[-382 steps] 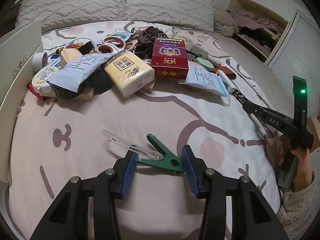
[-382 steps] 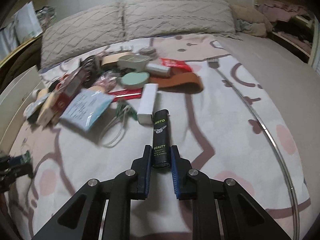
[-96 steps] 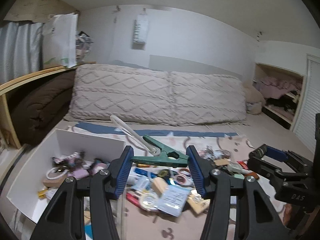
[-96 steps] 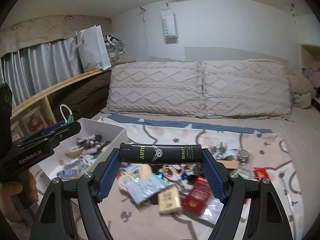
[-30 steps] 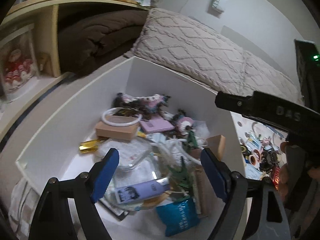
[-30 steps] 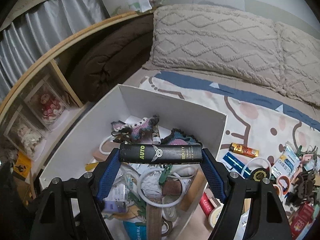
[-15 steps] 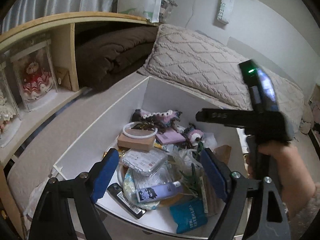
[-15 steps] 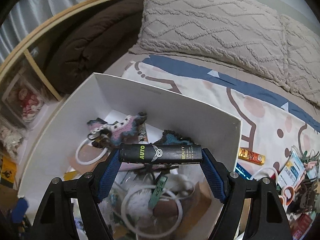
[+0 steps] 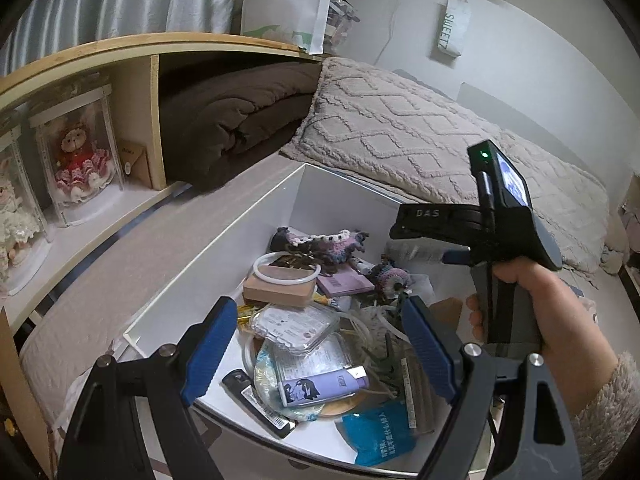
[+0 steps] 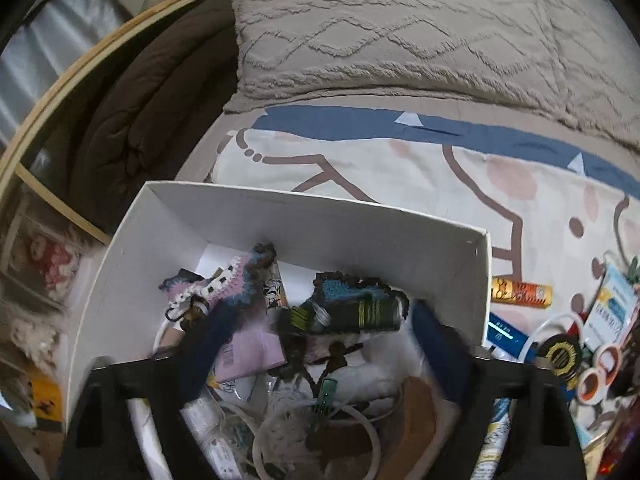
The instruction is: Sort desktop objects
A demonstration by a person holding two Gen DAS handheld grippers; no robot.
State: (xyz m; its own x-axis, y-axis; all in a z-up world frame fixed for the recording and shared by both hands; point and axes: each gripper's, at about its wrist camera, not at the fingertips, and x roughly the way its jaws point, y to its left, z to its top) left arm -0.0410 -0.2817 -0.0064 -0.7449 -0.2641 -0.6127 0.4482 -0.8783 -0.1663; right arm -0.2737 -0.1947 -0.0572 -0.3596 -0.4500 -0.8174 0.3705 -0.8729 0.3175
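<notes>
From my left wrist view, the left gripper [image 9: 316, 352] stands spread and empty over the crowded white box [image 9: 224, 248]. From the right wrist view, my right gripper [image 10: 316, 344] has just been opening, the black tube [image 10: 348, 314] loose between its jaws above the box, while clutter [image 10: 568, 344] on the bed awaits sorting.

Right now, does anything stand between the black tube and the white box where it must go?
Nothing visible does. The black tube is already above the open white box, loose between the jaws of the right gripper, which have just been opening. Only crochet pieces and other clutter lie beneath it.
</notes>
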